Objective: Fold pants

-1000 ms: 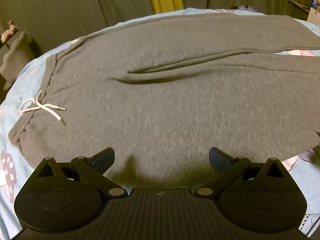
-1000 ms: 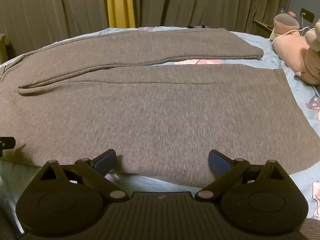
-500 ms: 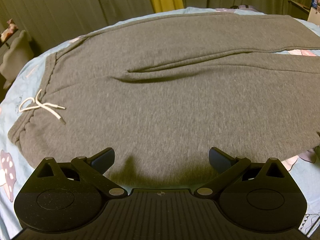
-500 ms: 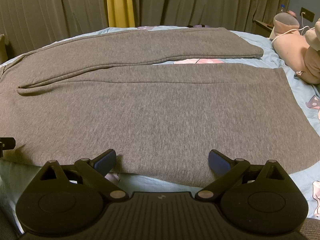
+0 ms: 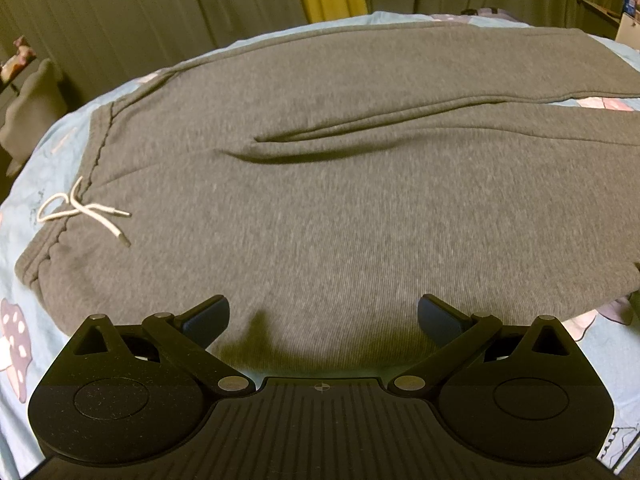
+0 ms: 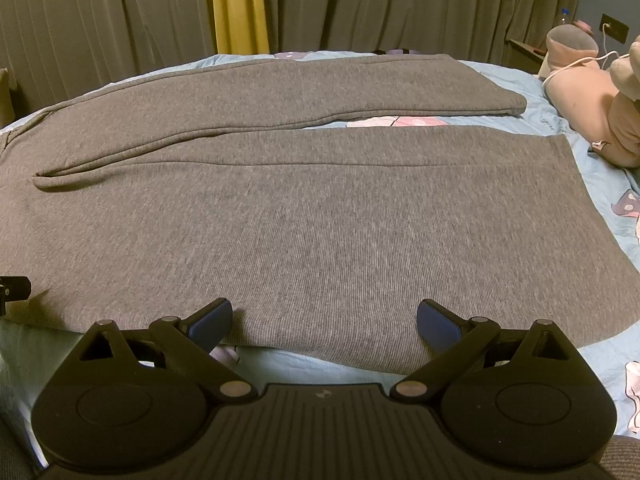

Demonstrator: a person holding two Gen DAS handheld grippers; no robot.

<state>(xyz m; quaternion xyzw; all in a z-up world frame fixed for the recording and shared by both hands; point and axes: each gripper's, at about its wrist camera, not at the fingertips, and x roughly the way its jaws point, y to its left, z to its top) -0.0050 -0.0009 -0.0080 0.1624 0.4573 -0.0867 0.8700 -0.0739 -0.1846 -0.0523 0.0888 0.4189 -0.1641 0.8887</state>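
Start of the fold, nothing grasped yet. Grey sweatpants [image 5: 340, 200] lie flat and spread on the bed [image 5: 48, 152], front up, both legs running off to the right, waistband at the left with a white drawstring [image 5: 80, 212] lying on top. In the right wrist view the far leg [image 6: 300, 92] angles away from the near leg [image 6: 320, 220], with a wedge of patterned bedsheet [image 6: 384, 121] showing between them toward the cuffs.

Left hand-held gripper [image 5: 322, 316] hovers at the near edge of the sweatpants by the hip area, jaws wide apart, holding nothing. Right hand-held gripper [image 6: 324, 318] hovers at the near edge of the near leg, jaws also wide apart and empty. Whether either pad already touches the cloth is hard to tell from these low angles; probably just above it.

Likely step: approach for the first lengthwise fold. Next move calls for both grippers to pinch the near edge, one near the waist and one further down the leg, lift together and carry the near leg over onto the far leg, keeping the edges level so the fabric does not bunch.

No containers in view. Plush toys [image 6: 592, 92] sit at the far right of the bed, clear of the sweatpants; curtains [image 6: 360, 4] behind.
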